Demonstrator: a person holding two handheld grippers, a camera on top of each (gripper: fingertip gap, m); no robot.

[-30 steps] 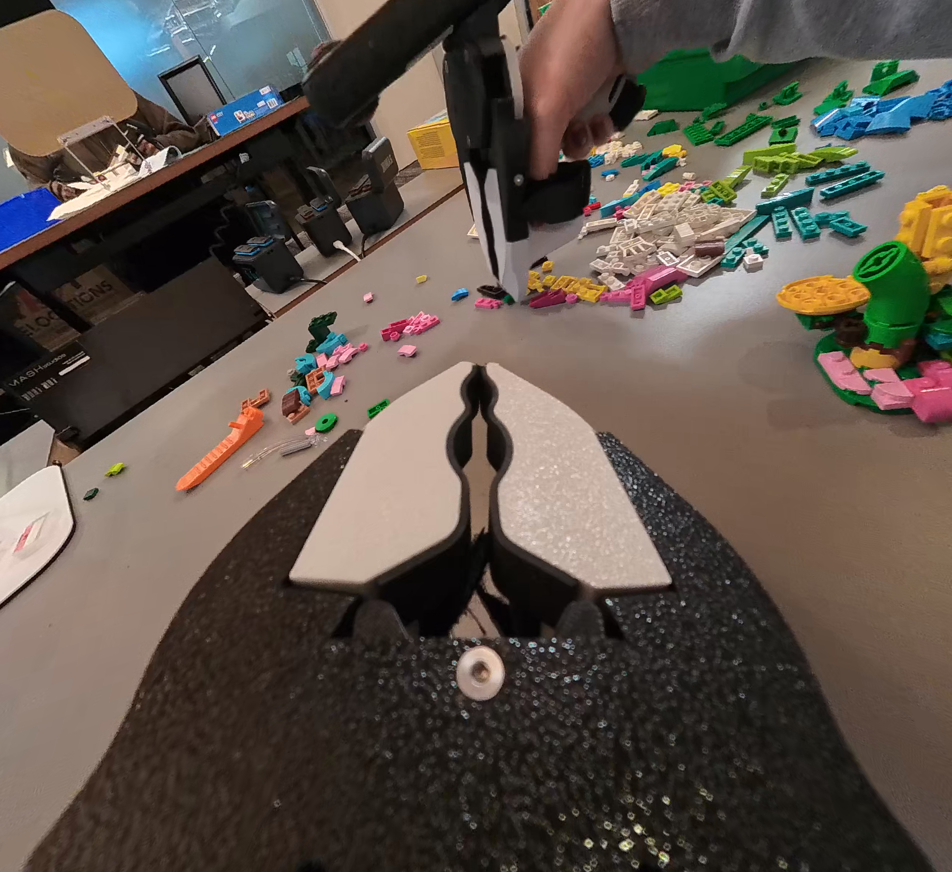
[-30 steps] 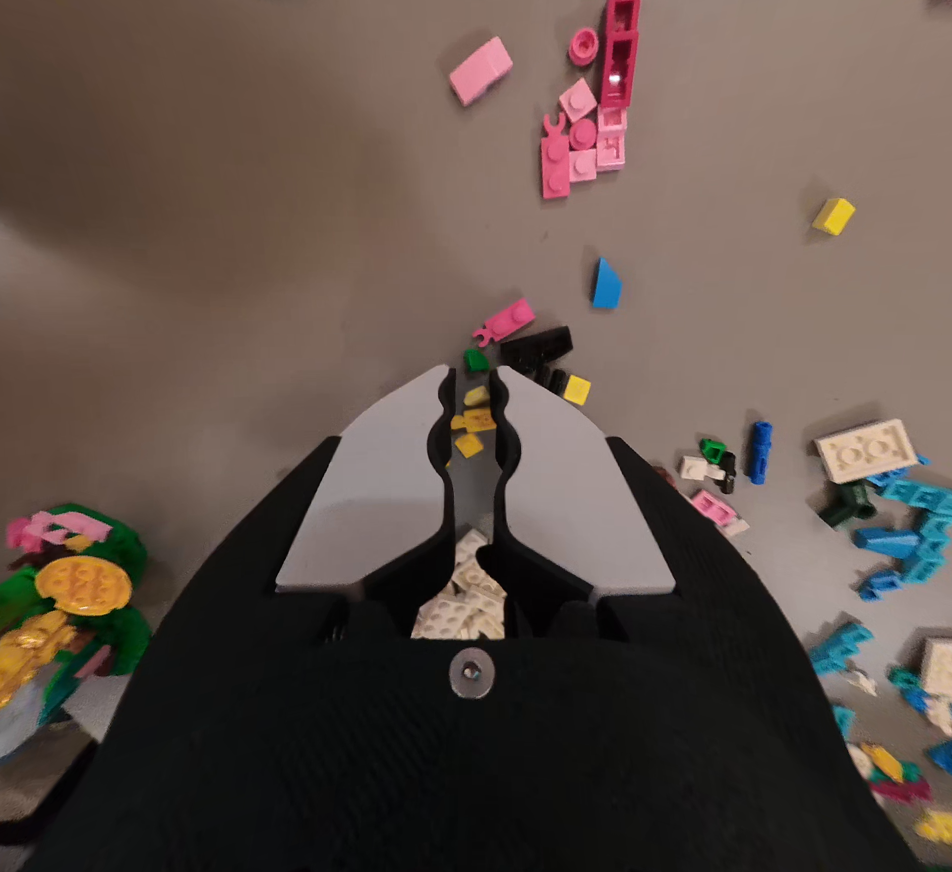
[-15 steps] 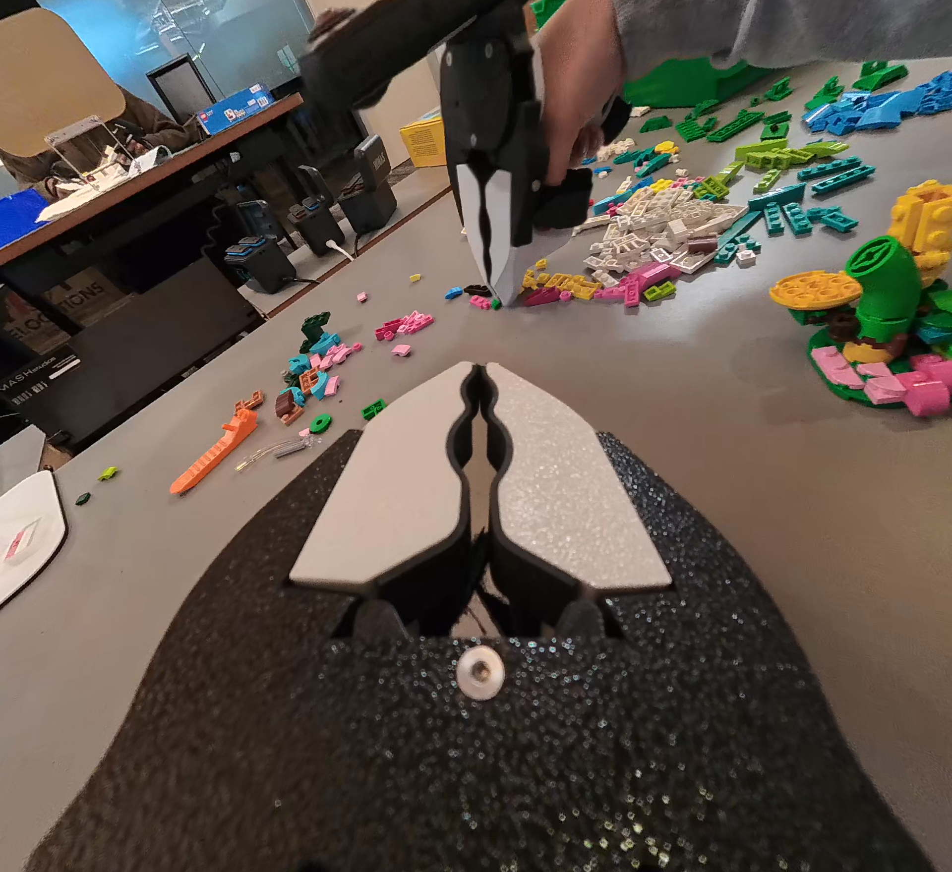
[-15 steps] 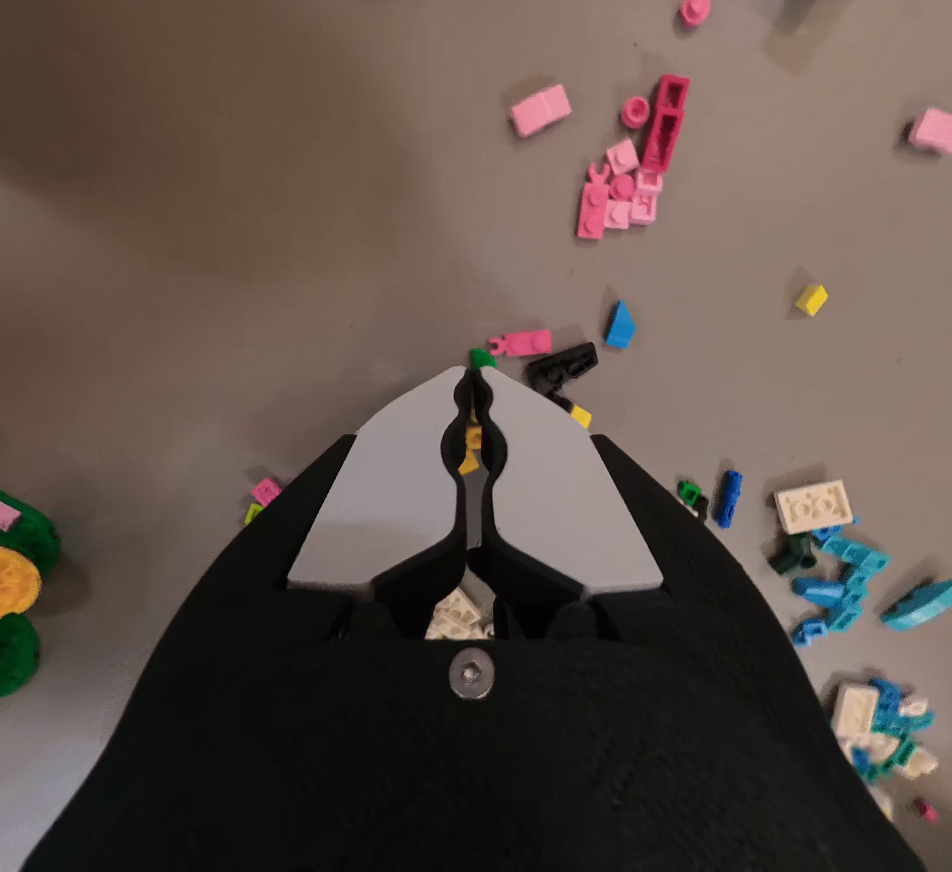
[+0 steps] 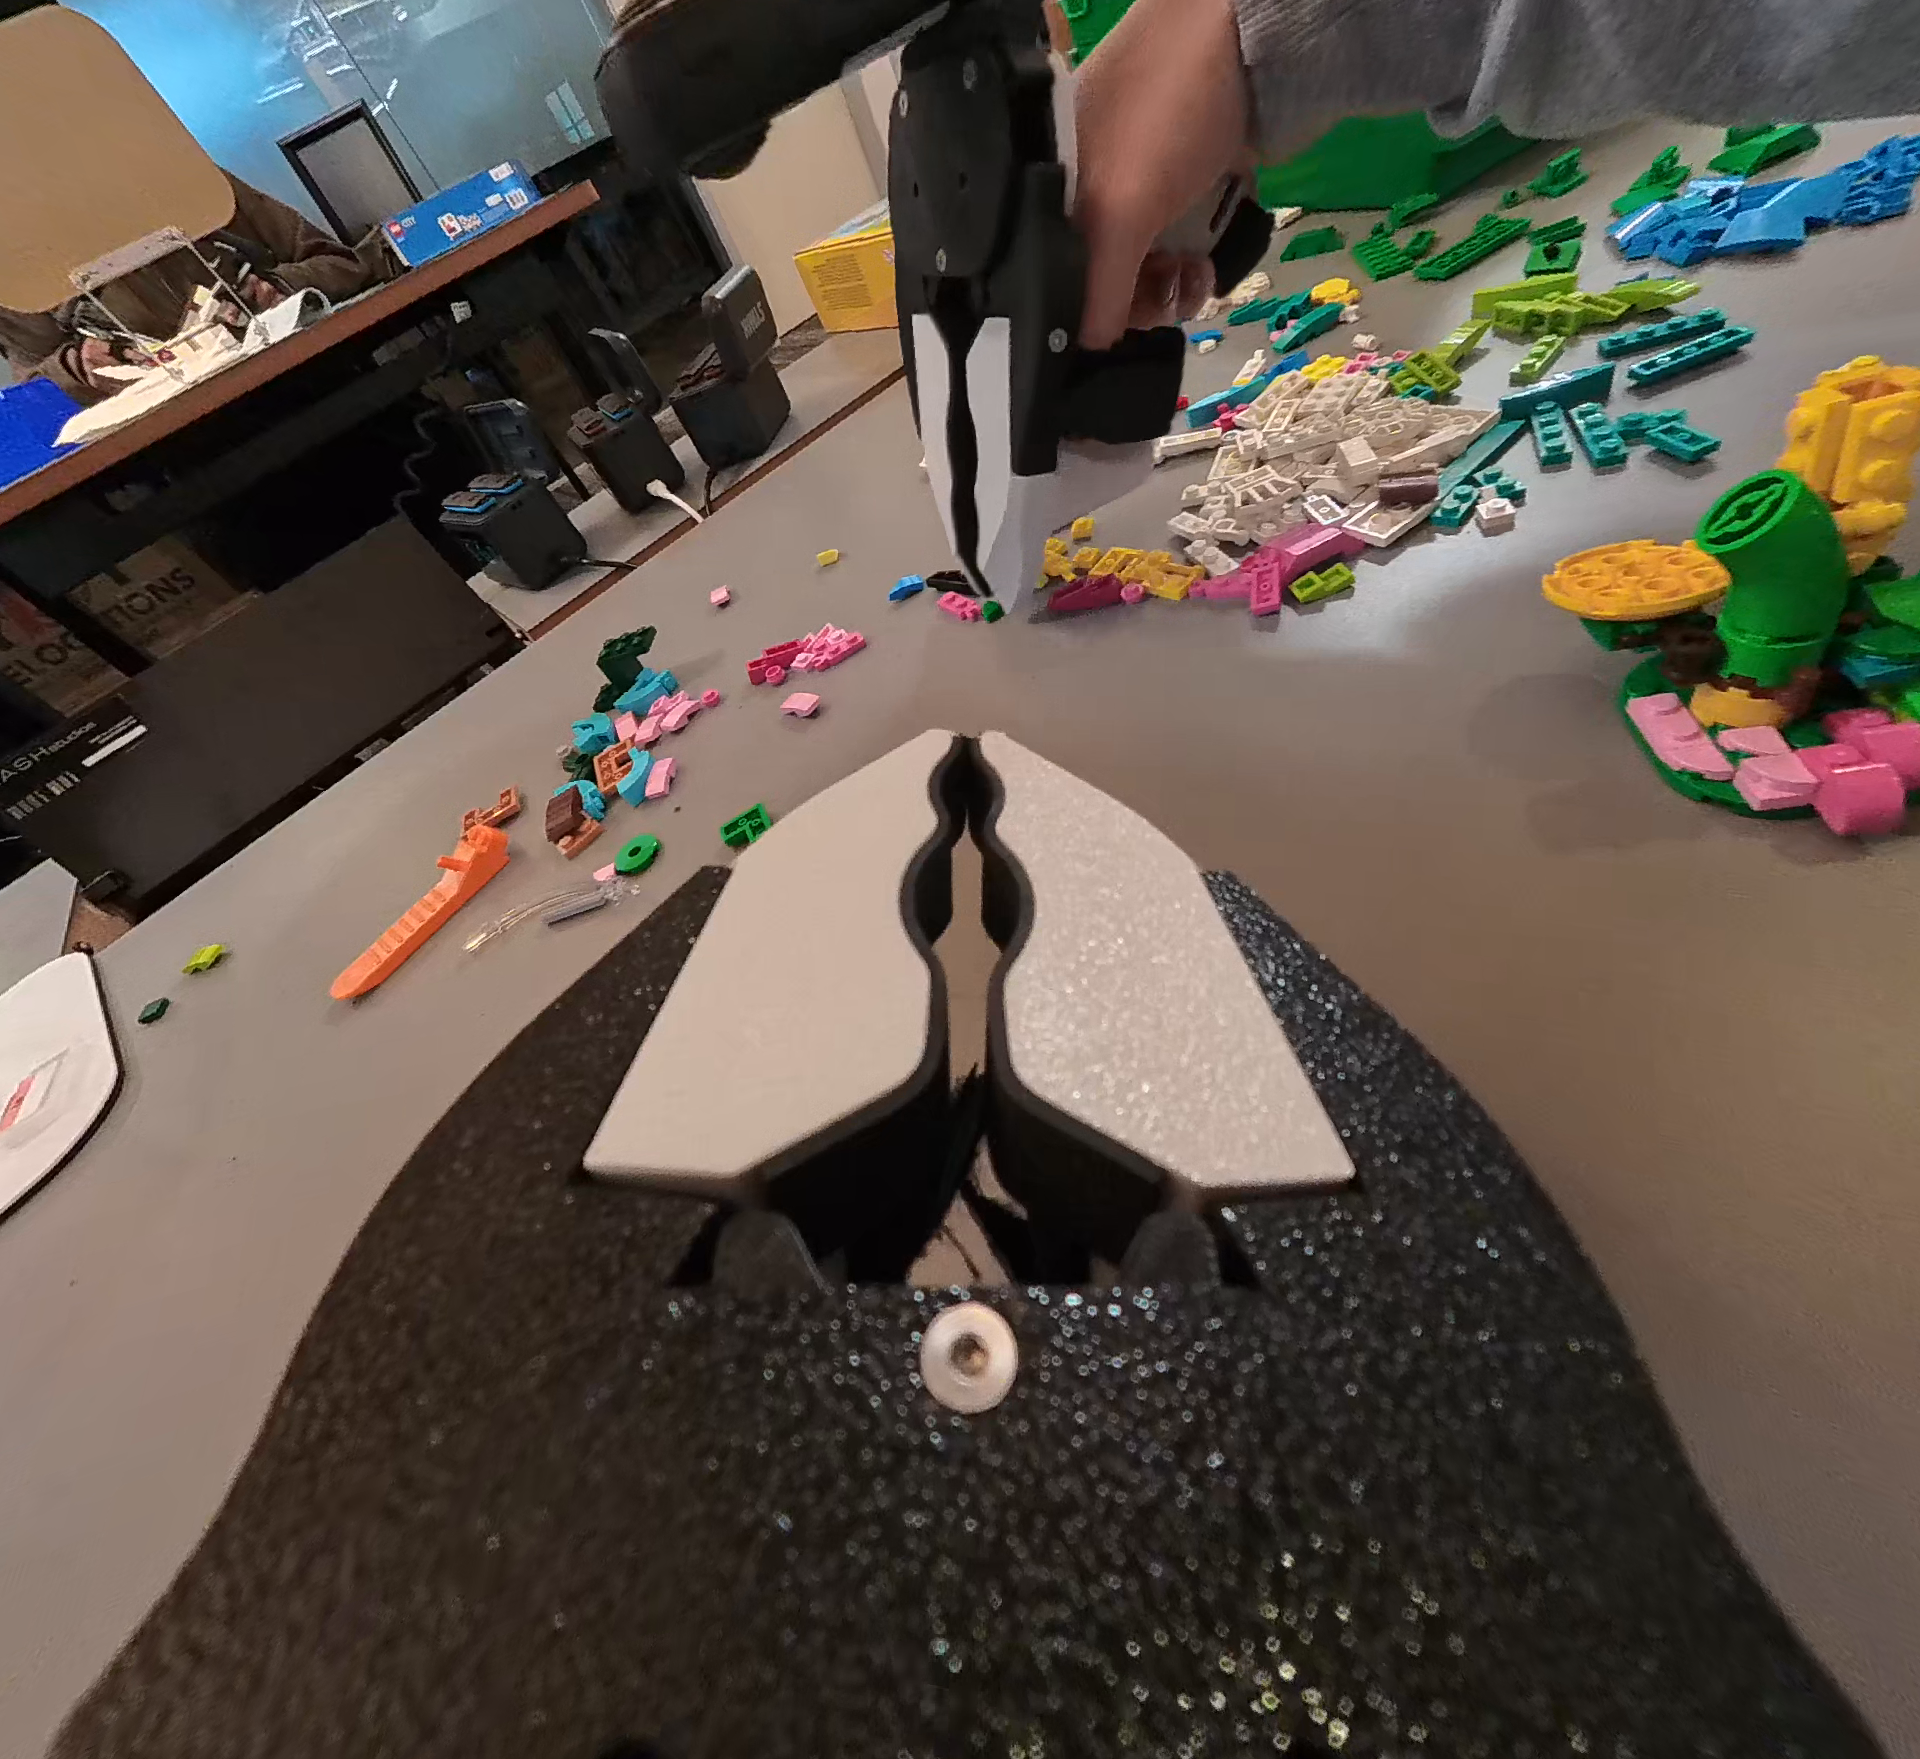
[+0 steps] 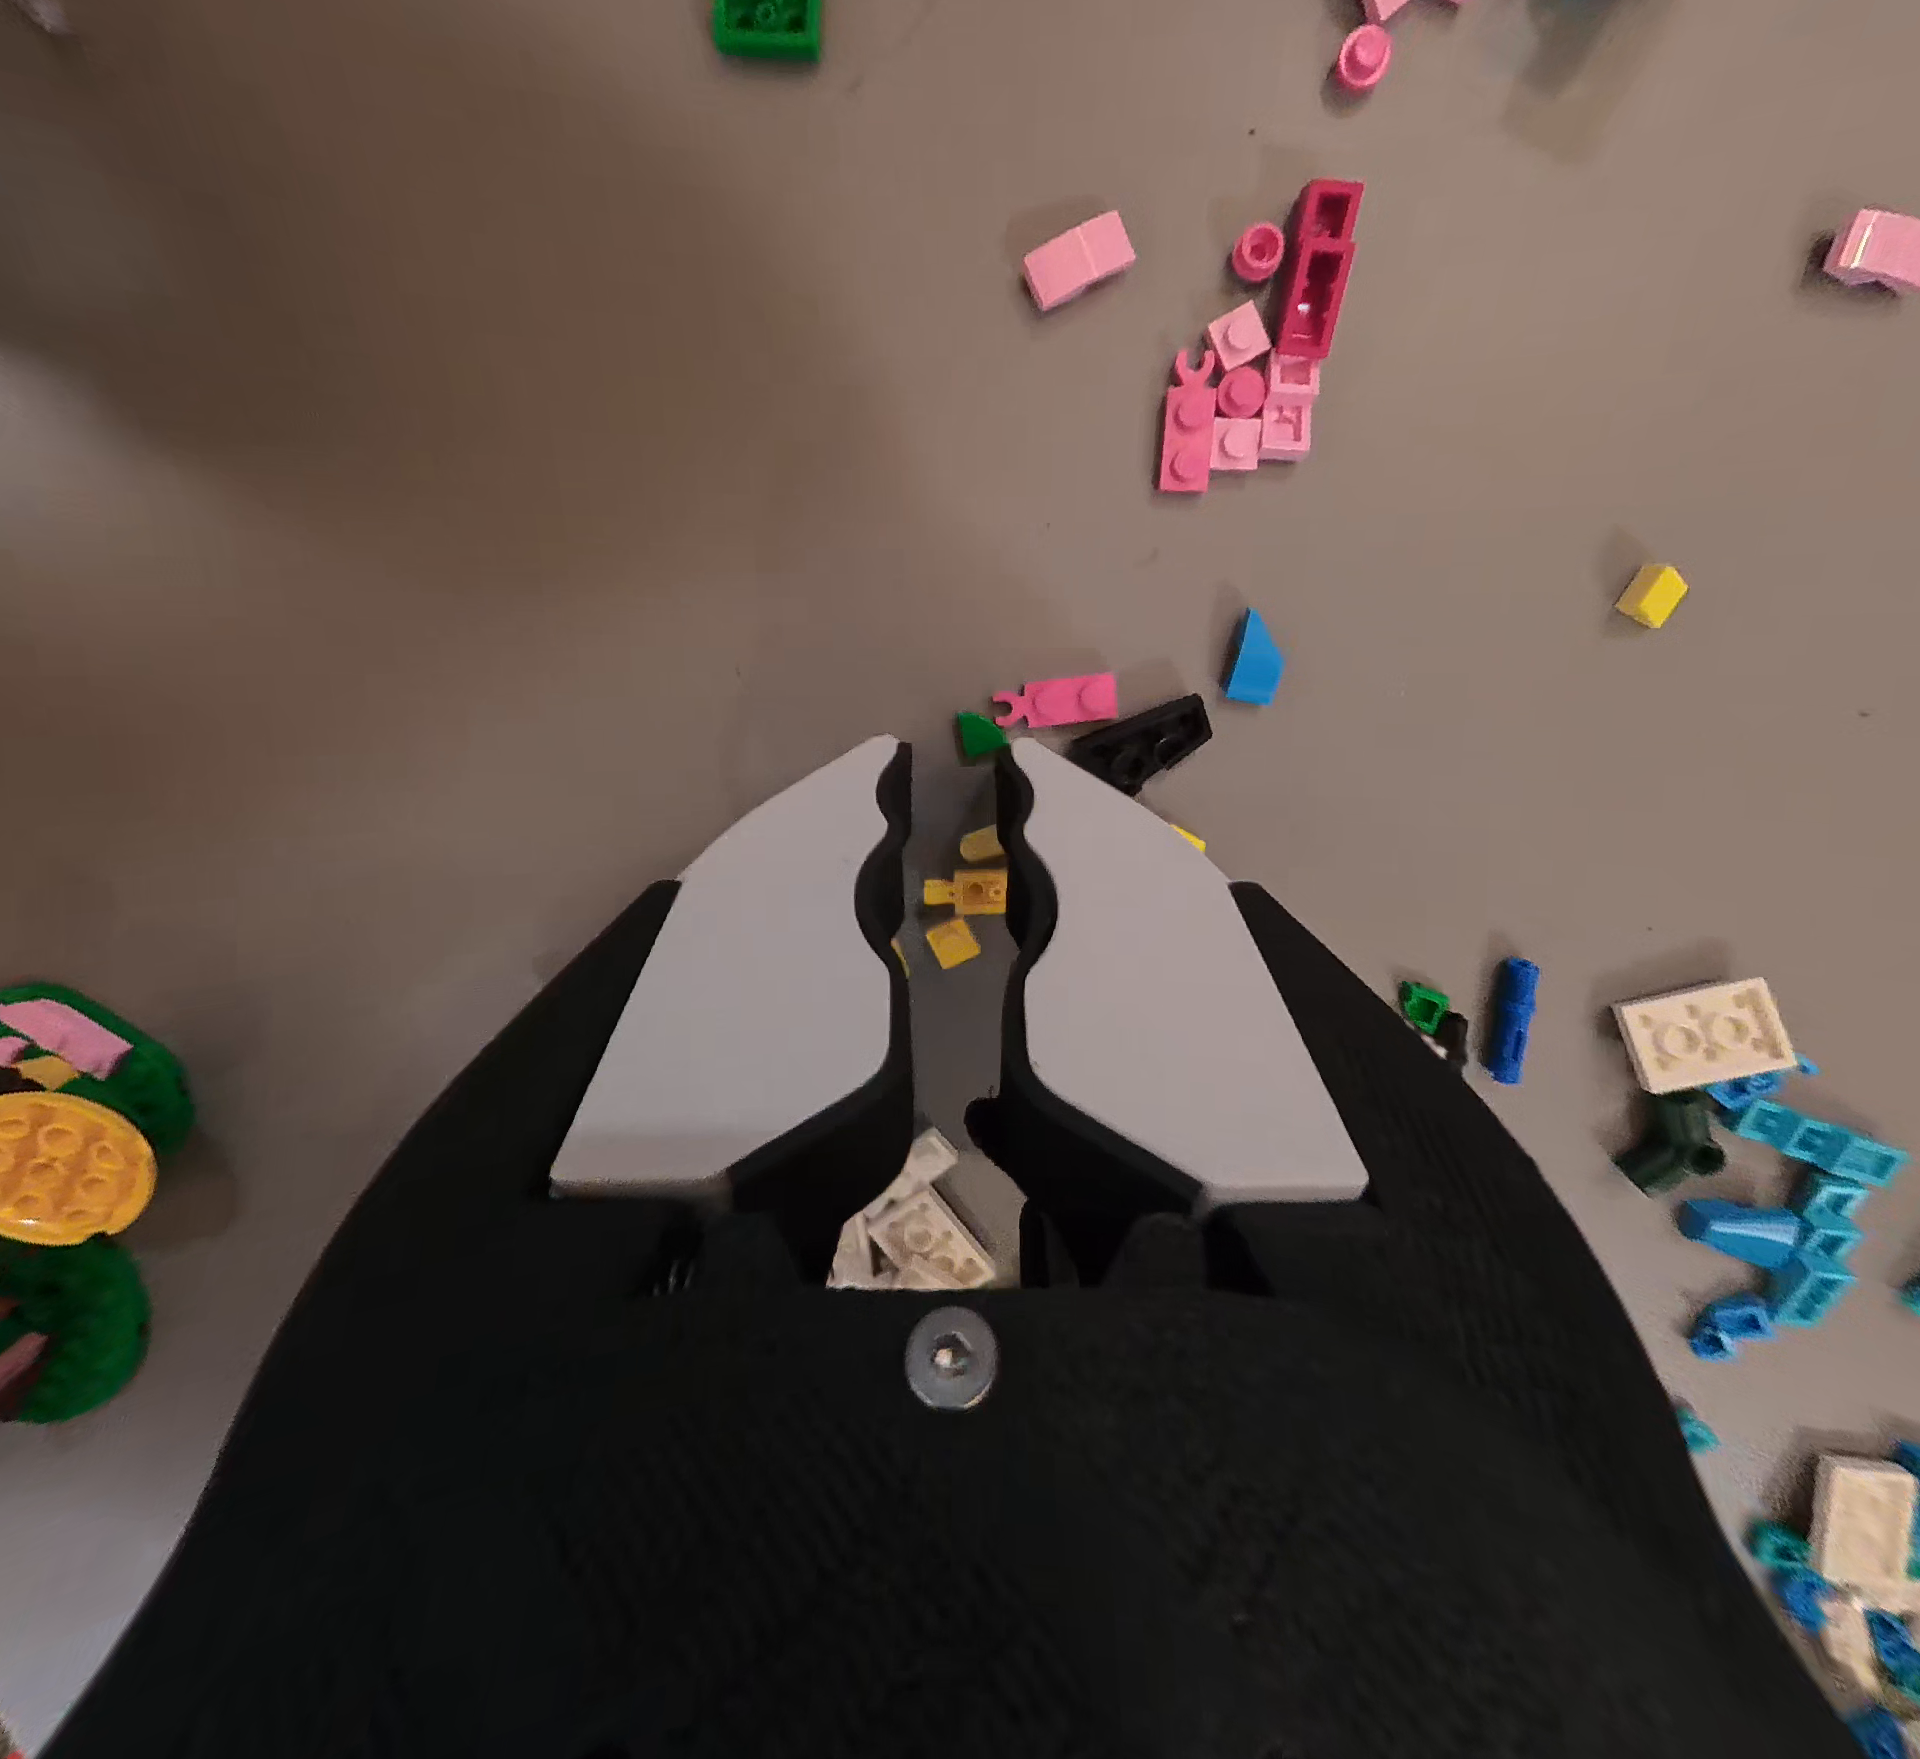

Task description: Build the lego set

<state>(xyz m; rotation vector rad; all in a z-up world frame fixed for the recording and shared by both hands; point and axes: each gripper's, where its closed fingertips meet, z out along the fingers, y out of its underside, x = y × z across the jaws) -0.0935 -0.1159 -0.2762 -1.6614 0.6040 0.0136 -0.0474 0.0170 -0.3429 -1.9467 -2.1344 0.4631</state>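
- Currently, your right gripper [image 6: 951,753] points down at the tabletop [image 6: 416,462], its fingers a narrow gap apart and holding nothing.
- The small green piece [image 6: 979,735] lies flat on the tabletop just ahead of that gap, against the tip of the right-hand finger [image 6: 1039,774]. It is not between the pads.
- Close neighbours: a pink clip plate [image 6: 1060,701] just beside the green piece, a black piece [image 6: 1143,753] beyond it, and a blue slope [image 6: 1254,660] farther out. Yellow pieces [image 6: 966,894] show through the gap lower down.
- Handling, as a judgement: the green piece looks like hard moulded plastic, so it is very light, rigid, smooth and not fragile. It is low and tiny, so it is likely to skid or flip under a glancing pad. Take hold across its two opposite side edges, fingertips low to the tabletop.
- Your left gripper [image 5: 966,743] sits over bare tabletop, well apart from the pieces. Its fingers are closed tip to tip with nothing seen between them.
- Containers: a yellow box [image 5: 847,275] stands beyond the tabletop edge. Its contents cannot be seen.
- A white pile [image 5: 1330,462] and a built model [image 5: 1766,649] lie loose on the tabletop, in no container.
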